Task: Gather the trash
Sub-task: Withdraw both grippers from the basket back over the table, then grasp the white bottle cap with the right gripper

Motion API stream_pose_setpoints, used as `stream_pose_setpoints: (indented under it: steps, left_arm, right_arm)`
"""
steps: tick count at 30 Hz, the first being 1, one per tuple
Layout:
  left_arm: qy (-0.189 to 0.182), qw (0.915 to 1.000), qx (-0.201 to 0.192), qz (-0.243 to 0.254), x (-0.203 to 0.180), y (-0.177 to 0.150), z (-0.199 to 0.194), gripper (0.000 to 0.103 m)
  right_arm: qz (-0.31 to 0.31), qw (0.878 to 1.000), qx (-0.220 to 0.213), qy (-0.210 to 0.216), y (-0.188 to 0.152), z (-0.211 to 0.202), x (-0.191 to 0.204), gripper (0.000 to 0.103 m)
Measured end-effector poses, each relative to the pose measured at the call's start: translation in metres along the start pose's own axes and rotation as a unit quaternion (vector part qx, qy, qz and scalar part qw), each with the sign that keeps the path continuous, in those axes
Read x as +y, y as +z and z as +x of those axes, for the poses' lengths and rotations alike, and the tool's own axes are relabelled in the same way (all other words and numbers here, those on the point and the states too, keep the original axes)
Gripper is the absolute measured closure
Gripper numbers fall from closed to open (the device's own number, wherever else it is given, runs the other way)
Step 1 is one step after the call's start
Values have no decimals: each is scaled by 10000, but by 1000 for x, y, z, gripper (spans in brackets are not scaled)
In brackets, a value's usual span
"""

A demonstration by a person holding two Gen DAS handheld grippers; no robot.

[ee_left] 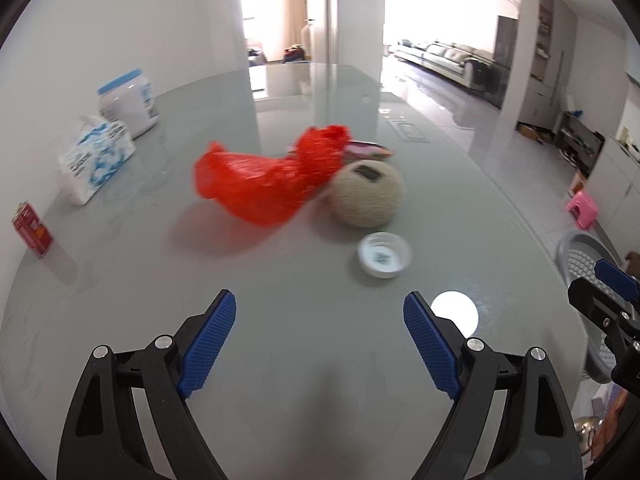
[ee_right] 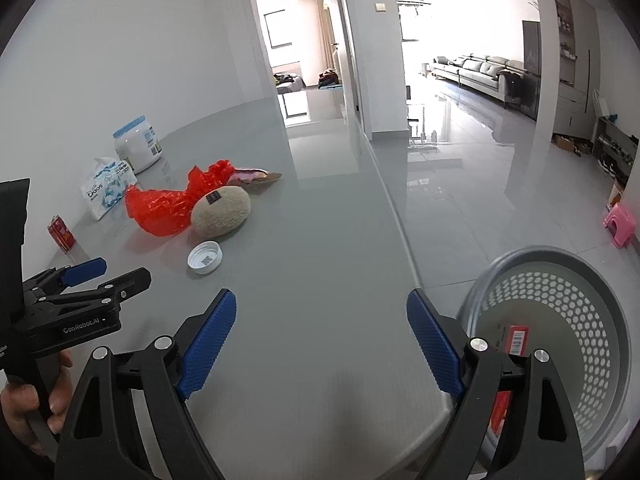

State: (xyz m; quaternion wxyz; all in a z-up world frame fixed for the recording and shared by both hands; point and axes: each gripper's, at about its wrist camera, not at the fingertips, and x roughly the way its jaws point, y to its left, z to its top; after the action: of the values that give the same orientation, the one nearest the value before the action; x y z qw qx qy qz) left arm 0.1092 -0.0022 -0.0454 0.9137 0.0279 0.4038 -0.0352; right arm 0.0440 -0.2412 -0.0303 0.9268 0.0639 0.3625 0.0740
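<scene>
Trash lies ahead of both jaws on the surface point(ee_left: 320, 340): a red plastic bag point(ee_left: 256, 184), a white lid point(ee_left: 385, 255) and a wrapper point(ee_right: 256, 176). The left gripper point(ee_left: 320, 344) and right gripper point(ee_right: 320, 344) stand wide, holding nothing. The basket point(ee_right: 560, 320) sits just right of the right jaws. The limp bag could slip from a shallow pinch, or the round ball point(ee_left: 367, 194) touching it could roll away.

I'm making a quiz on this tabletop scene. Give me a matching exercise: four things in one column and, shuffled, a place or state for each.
Things:
1. red plastic bag
2. red can
3. white lid
4. grey basket

Places or states:
A. standing upright near the wall
B. off the table's edge, a red packet inside
C. lying crumpled against the beige ball
D. lying flat, nearest the open grippers

Pairs: 1-C, 2-A, 3-D, 4-B
</scene>
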Motion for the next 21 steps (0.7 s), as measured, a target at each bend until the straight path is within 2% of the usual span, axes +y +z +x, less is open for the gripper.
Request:
stream_pose_setpoints:
  steps: [5,12,17,21]
  left_arm:
    - [191,9994,74,-296,38,-7,7,19]
    - [319,9978,125,-571,70,-11,12,19]
    - [313,9971,139,-675,83,-12,14,19]
    - [325,9970,132,-692,87,-12,14,19]
  right_arm:
    - [-116,9993,178,312,11,25,27,20]
    - [-462,9966,524,446,22,62,71,20]
    - [-617,9950,707,342,26,85,91,20]
    - [-714,9939,836,89,29,103,99,20]
